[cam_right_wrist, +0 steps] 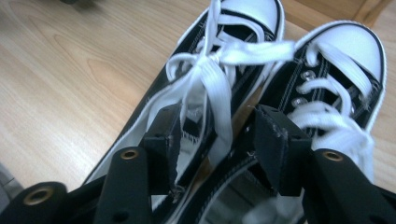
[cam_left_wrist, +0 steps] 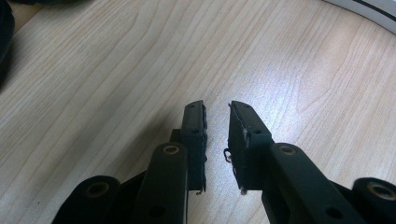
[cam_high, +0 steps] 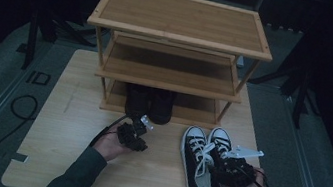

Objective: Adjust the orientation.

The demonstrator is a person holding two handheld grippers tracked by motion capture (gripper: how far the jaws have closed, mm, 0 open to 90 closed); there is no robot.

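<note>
My right gripper [cam_right_wrist: 215, 140] sits over the heel end of the pair of black-and-white sneakers [cam_high: 205, 161], its jaws apart and straddling the inner walls where the two shoes meet; a white lace [cam_right_wrist: 215, 88] hangs between the pads, and I judge that nothing is pinched. The sneakers lie side by side on the bench [cam_high: 71, 109], touching, white toe caps pointing away from me toward the bamboo shoe rack [cam_high: 176, 49]. Their long axis runs almost straight from the gripper to the rack's lowest shelf, so the coming move looks like a push or carry forward along that line. The right hand is clearly the nearer one.

My left gripper [cam_left_wrist: 217, 135] hovers over bare wood to the left of the sneakers, jaws a narrow gap apart with nothing in them.

On the rack, the bottom shelf already holds a dark pair of shoes [cam_high: 150, 103] on its left half, with room to their right; the middle and top shelves carry nothing.
</note>
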